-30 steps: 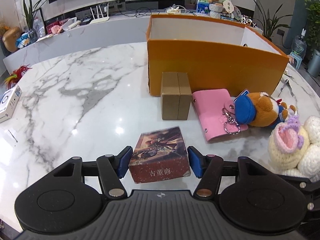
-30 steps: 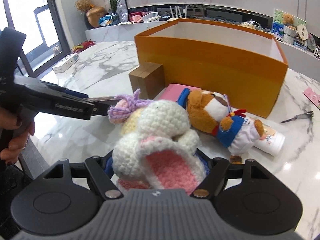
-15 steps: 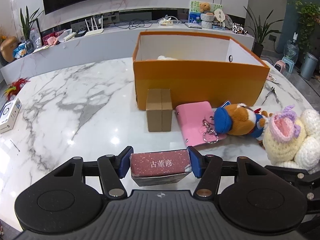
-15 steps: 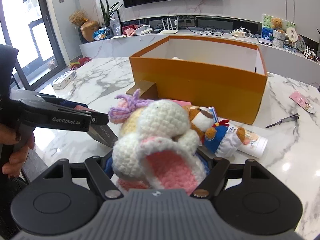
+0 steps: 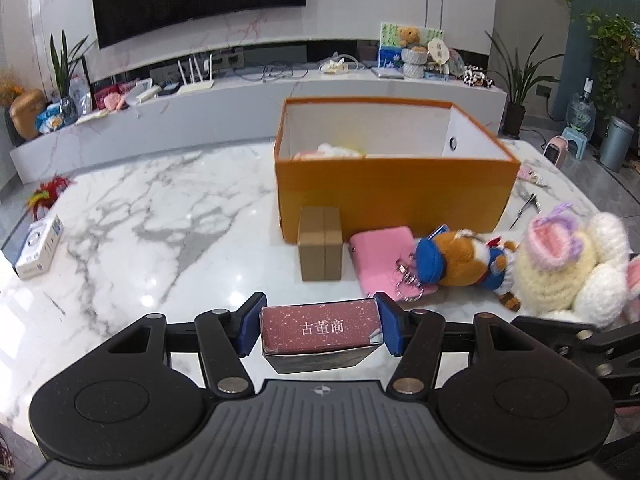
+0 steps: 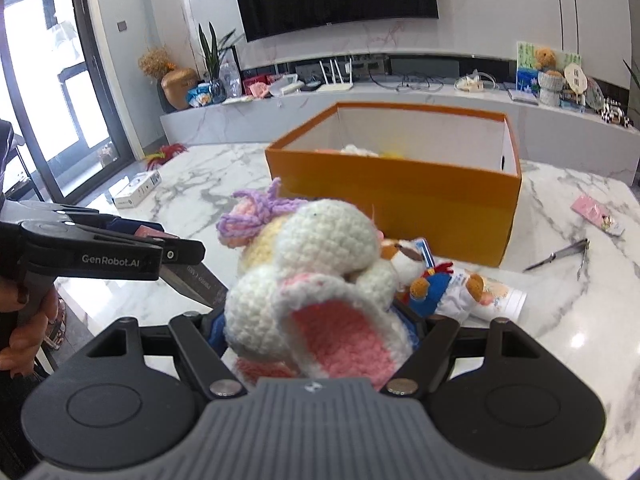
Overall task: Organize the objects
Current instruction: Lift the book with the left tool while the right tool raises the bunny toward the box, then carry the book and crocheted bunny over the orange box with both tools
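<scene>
My left gripper (image 5: 318,330) is shut on a dark red card box (image 5: 320,328) with Chinese writing and holds it above the marble table (image 5: 160,232). My right gripper (image 6: 316,332) is shut on a white and pink crocheted plush (image 6: 316,280), lifted off the table; the plush also shows in the left wrist view (image 5: 568,264). The open orange box (image 5: 394,176) stands ahead in both views, orange box (image 6: 400,196), with soft items inside. The left gripper shows in the right wrist view (image 6: 120,256).
In front of the orange box lie a small brown carton (image 5: 320,248), a pink wallet with keyring (image 5: 380,256) and a brown plush in blue (image 5: 460,260). A white box (image 5: 36,248) lies far left. Nail clippers (image 6: 560,254) lie right.
Both grippers have risen with their loads, the card box tilting so its end face shows. The orange box's inside has come into view.
</scene>
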`<state>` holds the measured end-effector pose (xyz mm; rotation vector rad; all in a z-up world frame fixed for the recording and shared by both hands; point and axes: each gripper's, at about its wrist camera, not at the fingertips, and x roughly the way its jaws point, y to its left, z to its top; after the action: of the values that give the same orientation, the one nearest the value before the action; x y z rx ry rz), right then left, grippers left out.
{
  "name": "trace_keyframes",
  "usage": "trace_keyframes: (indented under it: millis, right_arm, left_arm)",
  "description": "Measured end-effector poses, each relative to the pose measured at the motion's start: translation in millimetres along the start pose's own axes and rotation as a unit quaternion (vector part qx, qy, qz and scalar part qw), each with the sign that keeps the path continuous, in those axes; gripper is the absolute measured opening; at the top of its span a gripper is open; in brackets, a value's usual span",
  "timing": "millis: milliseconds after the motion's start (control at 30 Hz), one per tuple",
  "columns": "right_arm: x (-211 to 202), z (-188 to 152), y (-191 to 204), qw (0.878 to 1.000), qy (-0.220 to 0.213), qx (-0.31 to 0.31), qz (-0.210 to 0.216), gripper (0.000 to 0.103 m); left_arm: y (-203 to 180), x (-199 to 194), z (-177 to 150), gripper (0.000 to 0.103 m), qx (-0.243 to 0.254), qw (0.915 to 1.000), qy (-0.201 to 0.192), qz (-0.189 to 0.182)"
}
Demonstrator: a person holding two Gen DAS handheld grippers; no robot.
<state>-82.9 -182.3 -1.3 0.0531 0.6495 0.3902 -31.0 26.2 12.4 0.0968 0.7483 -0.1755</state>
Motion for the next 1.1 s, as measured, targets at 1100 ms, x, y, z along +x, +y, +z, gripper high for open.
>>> trace_keyframes:
  millis: [1100]
  right_arm:
    - [185.0,226.5,-166.9,0.991,0.086,0.106,-0.015,0.077]
  left_arm:
    - [-22.5,165.6,219.3,0.067,0.032,0.9991,-0.021,-0.019]
